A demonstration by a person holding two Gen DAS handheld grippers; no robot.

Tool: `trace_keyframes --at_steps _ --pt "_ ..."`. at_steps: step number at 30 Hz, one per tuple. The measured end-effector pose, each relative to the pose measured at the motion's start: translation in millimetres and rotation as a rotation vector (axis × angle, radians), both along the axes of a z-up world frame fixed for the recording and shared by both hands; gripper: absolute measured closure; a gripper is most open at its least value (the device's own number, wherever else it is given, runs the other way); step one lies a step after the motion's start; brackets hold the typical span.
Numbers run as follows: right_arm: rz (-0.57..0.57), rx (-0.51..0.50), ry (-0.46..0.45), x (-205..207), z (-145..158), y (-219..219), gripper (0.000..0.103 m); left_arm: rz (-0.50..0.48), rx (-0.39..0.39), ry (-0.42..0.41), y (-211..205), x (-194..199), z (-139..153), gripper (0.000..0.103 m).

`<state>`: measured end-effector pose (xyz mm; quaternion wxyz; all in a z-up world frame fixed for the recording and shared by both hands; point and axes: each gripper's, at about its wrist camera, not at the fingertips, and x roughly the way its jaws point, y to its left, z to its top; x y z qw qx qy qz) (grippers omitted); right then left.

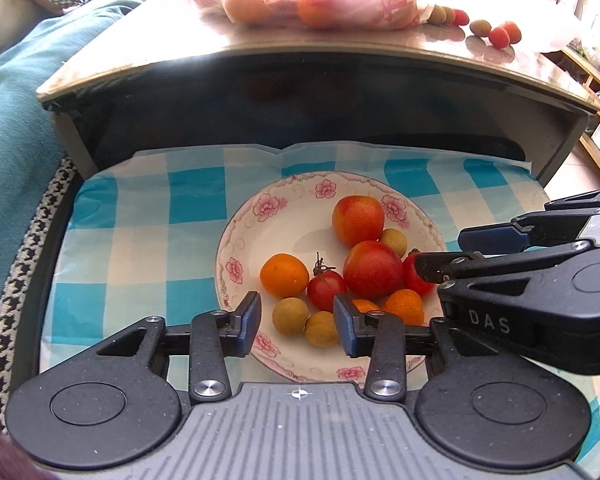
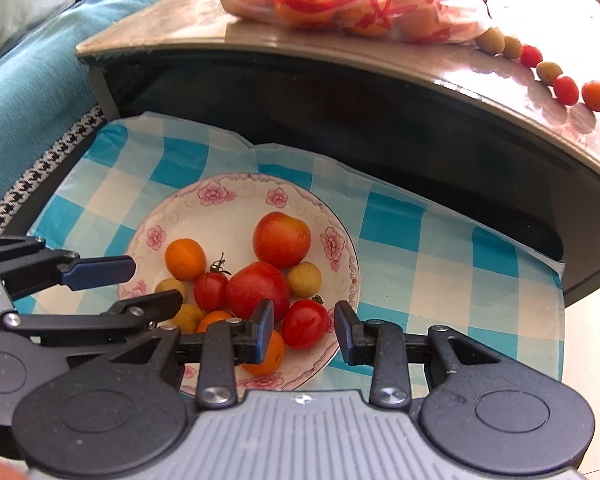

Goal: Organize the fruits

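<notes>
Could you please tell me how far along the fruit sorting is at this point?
Partly done: the flowered plate already holds about ten fruits. Nothing is gripped; the left gripper and right gripper stand open over it. Still left: loose small fruits on the table and the plastic bag of fruit.

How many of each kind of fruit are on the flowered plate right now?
Large red-yellow fruits: 2
Small oranges: 3
Cherry tomatoes: 2
Longans: 3
Total: 10
</notes>
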<state>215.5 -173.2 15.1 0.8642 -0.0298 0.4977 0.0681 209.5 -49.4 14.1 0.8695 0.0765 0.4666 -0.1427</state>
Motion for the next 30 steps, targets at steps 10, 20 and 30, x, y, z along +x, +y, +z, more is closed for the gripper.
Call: trace_keyframes --at_steps 10,20,30 --pt "-0.009 -0.005 -0.018 -31 21 -1 0.068 0.013 0.027 -0.031 5 -28 11 0.038" --pt "-0.012 -0.009 -0.019 -80 27 -2 0.063 0.05 0.027 -0.052 10 -63 18 0.024" --pt "-0.046 0.009 -0.013 -112 25 -10 0.06 0.083 0.046 -0.063 13 -89 18 0.016"
